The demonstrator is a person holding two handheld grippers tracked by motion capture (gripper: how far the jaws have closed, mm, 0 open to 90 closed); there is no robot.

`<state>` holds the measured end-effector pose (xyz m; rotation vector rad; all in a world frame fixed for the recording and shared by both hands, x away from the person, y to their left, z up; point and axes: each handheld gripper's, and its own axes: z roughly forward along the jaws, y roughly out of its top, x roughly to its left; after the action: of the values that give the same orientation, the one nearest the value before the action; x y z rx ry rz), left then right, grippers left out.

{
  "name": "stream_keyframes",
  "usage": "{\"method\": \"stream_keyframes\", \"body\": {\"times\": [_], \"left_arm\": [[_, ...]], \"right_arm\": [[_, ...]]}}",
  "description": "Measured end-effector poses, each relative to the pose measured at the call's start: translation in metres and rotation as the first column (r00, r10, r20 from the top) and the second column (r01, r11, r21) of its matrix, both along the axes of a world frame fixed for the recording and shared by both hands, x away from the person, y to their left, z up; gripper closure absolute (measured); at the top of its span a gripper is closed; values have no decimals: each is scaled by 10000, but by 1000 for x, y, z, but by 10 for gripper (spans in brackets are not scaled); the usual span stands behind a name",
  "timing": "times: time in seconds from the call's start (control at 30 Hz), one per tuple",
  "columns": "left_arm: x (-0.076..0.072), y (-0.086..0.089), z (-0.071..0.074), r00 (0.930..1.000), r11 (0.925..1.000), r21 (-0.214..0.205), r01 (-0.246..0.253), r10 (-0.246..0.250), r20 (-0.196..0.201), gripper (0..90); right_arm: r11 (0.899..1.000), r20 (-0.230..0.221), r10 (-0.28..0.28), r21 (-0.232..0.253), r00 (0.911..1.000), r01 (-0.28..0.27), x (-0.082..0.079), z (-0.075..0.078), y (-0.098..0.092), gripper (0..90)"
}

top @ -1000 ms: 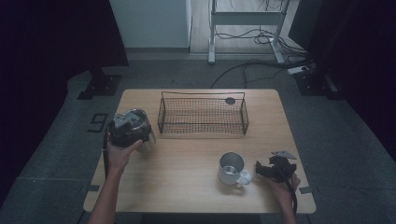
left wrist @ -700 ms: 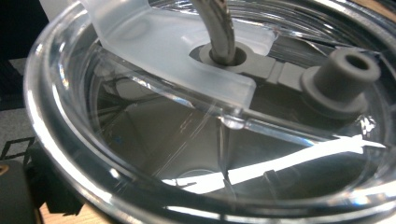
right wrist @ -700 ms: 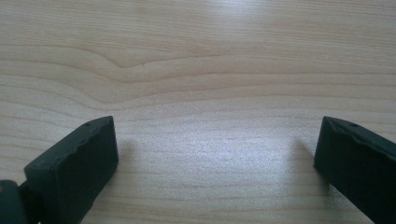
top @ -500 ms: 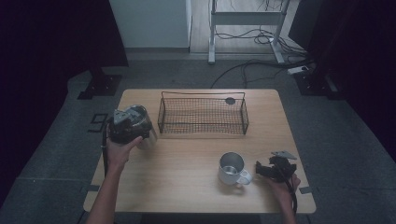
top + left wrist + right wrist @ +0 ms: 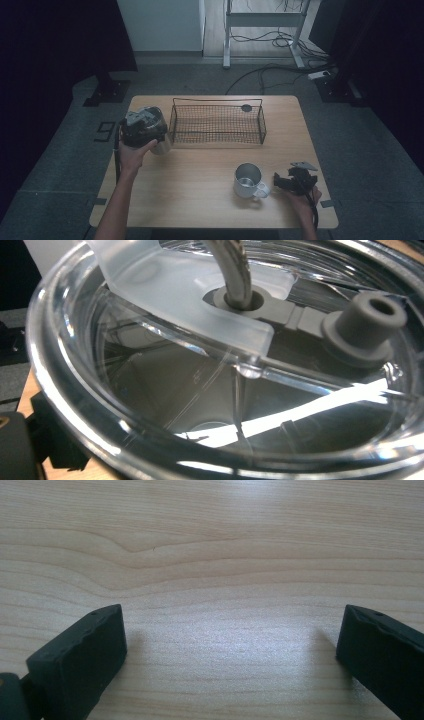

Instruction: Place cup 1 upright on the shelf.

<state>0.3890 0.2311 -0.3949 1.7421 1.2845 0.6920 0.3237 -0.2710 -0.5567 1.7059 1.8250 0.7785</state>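
My left gripper hangs above the table's left edge, just left of the wire basket. It is shut on a steel tumbler, which is clear of the table. The left gripper view looks straight onto the tumbler's clear lid, with a metal straw through it and a grey stopper beside that. My right gripper rests low at the table's front right, open with nothing between its jaws, and beneath it is bare wood. A white mug stands just left of it, handle toward it.
The empty black wire basket stands at the table's far middle. A small dark round disc lies behind its right end. Cables and a desk frame are on the floor beyond the table.
My left gripper has risen and moved right toward the basket, carrying the tumbler. The right gripper and the mug have stayed put.
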Motion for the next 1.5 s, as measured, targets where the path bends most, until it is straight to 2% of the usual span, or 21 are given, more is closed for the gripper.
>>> {"method": "stream_keyframes", "body": {"times": [0.13, 0.23, 0.7, 1.27, 1.5], "left_arm": [[2, -3, 7, 9999, 10000, 70, 54, -55, 113, 39], [4, -5, 9, 9999, 9999, -100, 34, -33, 134, 39], [14, -14, 11, 9998, 9998, 77, 186, -187, 79, 39], [26, -27, 17, 9995, 9995, 68, 314, -315, 67, 39], [29, -28, 24, 9995, 9996, 40, 278, -279, 123, 39]], "right_arm": [[10000, 17, -13, 15, 10000, 13, 0, 0, 0, 0], [10000, 30, -14, 2, 10000, 14, 0, 0, 0, 0], [10000, 19, -13, -11, 10000, 13, 0, 0, 0, 0], [10000, 4, 16, -22, 10000, -16, 0, 0, 0, 0], [10000, 27, -3, -19, 10000, 3, 0, 0, 0, 0]]}}
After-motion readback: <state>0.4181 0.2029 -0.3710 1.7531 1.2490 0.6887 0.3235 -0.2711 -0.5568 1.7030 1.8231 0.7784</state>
